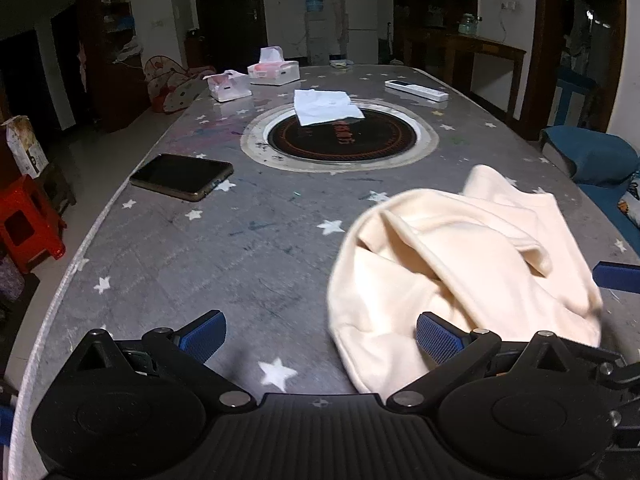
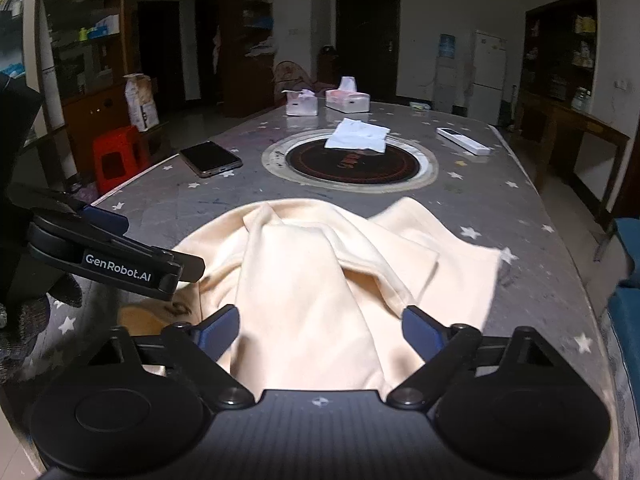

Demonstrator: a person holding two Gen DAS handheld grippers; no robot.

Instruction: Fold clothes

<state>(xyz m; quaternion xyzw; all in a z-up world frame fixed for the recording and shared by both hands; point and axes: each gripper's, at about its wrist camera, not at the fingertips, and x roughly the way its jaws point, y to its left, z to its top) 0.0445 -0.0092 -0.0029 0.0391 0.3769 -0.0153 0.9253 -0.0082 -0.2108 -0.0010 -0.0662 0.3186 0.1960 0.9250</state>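
A cream garment (image 1: 460, 264) lies crumpled on the grey star-patterned table (image 1: 240, 248), near its front right. My left gripper (image 1: 320, 338) is open just left of the garment, over bare table; the cloth's edge laps against its right finger (image 1: 438, 340). In the right wrist view the same garment (image 2: 320, 280) spreads in front of my right gripper (image 2: 320, 332). That gripper's jaws stand wide, with a thick fold of cloth lying between them. A gloved hand (image 2: 24, 320) holds the left gripper at the garment's left edge.
A dark phone (image 1: 182, 176) lies at the table's left. A round black hotplate (image 1: 340, 136) sits in the middle with a white cloth (image 1: 326, 106) on its far rim. Tissue boxes (image 1: 274, 70) and a white remote (image 1: 416, 90) lie farther back. Beside the table stands a red stool (image 1: 28, 224).
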